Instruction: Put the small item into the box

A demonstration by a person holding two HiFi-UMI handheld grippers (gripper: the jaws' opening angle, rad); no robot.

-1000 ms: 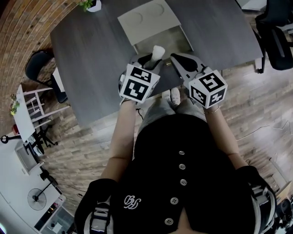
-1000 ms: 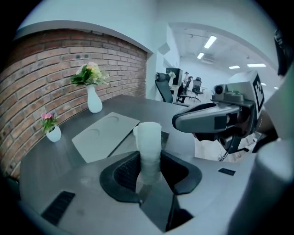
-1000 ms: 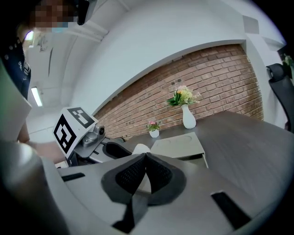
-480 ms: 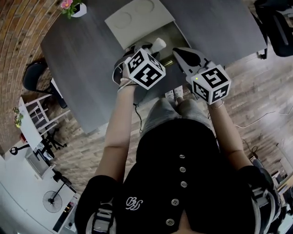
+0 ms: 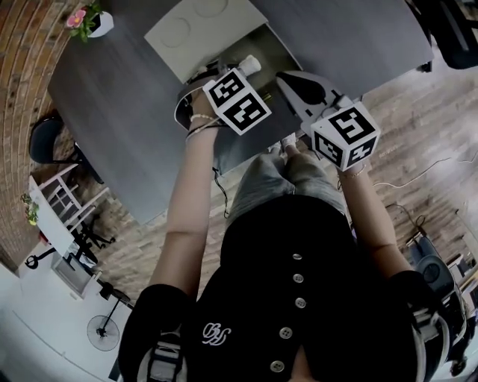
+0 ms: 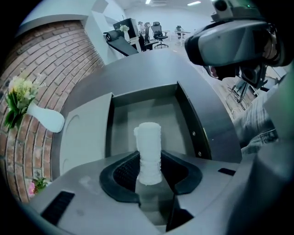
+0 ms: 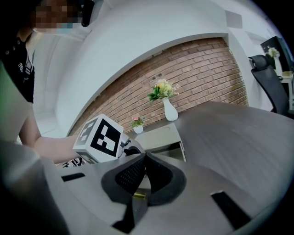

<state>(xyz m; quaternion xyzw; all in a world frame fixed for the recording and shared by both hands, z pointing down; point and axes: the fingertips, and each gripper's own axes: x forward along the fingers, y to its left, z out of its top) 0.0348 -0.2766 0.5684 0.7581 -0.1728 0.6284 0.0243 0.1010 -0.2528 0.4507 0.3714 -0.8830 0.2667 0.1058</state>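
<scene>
My left gripper (image 6: 149, 172) is shut on a small white ribbed cylinder (image 6: 149, 153), which stands upright between the pads. In the head view the white cylinder (image 5: 249, 65) pokes out past the left gripper (image 5: 228, 78), over the near edge of the open box (image 5: 263, 46). The box (image 6: 142, 117) lies straight ahead in the left gripper view, its grey inside bare, its flat lid (image 6: 85, 137) beside it on the left. My right gripper (image 7: 143, 176) is shut with nothing between the jaws; it hovers to the right of the box (image 7: 158, 140), near the table edge.
The box rests on a dark grey table (image 5: 119, 97). A white vase of flowers (image 5: 89, 21) stands at the table's far left corner by the brick wall. Black office chairs (image 5: 448, 30) stand off to the right. The person's legs and shoes (image 5: 287, 142) are below the table edge.
My left gripper has carried the white cylinder forward and up, from the near table edge to the box's front. The right gripper has barely shifted.
</scene>
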